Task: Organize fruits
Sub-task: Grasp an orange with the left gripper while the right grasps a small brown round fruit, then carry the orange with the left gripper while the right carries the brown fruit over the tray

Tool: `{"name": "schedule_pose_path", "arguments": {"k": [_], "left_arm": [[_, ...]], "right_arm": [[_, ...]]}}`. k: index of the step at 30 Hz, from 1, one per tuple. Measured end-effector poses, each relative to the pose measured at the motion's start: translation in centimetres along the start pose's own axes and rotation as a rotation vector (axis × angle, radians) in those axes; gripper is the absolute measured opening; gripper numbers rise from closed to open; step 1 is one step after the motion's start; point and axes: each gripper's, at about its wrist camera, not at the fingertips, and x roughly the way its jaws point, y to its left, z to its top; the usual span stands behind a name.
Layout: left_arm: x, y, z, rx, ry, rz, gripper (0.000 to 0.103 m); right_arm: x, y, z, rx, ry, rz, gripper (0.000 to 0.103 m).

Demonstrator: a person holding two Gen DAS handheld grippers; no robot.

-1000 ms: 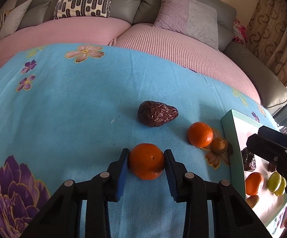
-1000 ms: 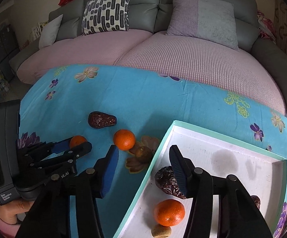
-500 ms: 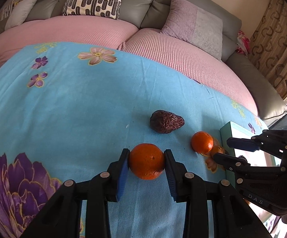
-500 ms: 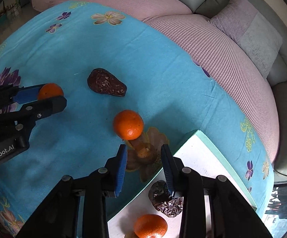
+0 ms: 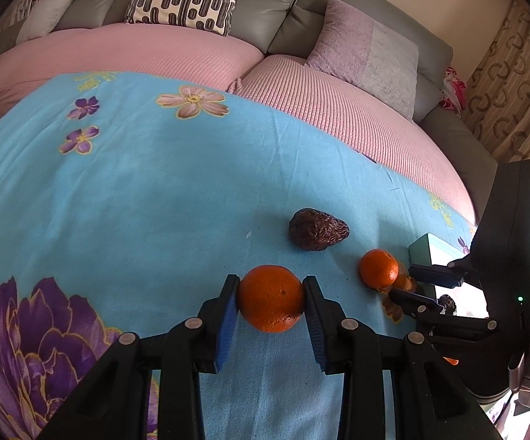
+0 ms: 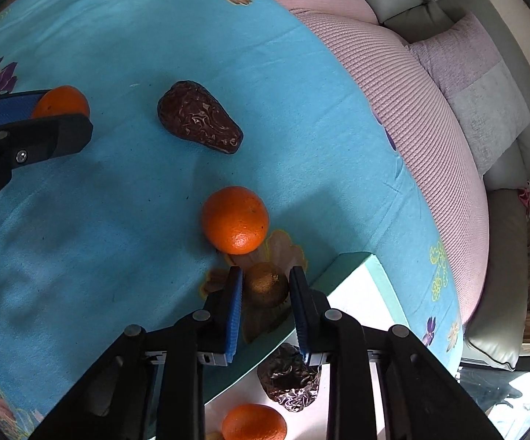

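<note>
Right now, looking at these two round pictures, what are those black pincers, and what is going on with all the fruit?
A person holds two hand-operated grippers, each carrying a wide-angle camera that looks along its fingers. One picture comes from each. The left gripper is clamped on an orange. The right gripper has its fingers either side of a small brownish fruit, with a slight gap. On the blue flowered cloth lie another orange and a dark wrinkled fruit. The white tray already holds fruit.
</note>
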Motion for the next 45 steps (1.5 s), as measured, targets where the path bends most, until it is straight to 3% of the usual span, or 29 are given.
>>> {"name": "schedule_pose_path", "arguments": {"k": [7, 15, 28, 34, 38, 45], "left_arm": [[-0.1, 0.6, 0.1, -0.019, -0.001, -0.007, 0.037], [-0.6, 0.7, 0.1, -0.025, -0.009, -0.005, 0.037], [-1.9, -1.6, 0.1, 0.038, -0.033, -0.01, 0.037], [-2.2, -3.5, 0.0, 0.09, -0.035, -0.018, 0.037], [-2.2, -5.3, -0.5, 0.138, -0.029, -0.028, 0.037], [-2.6, -9.3, -1.9, 0.226, -0.008, -0.1, 0.037]], "right_arm": [[-1.6, -0.3, -0.6, 0.053, -0.065, 0.027, 0.026], [-5.6, -0.9, -2.9, 0.318, -0.223, 0.11, 0.026], [-8.7, -1.0, -6.7, 0.707, -0.34, 0.129, 0.026], [-9.2, -2.7, -9.9, 0.768, -0.364, 0.094, 0.026], [-9.3, -4.7, -12.9, 0.834, -0.341, 0.015, 0.026], [-9.9, -7.9, -18.5, 0.975, -0.334, -0.051, 0.026]]}}
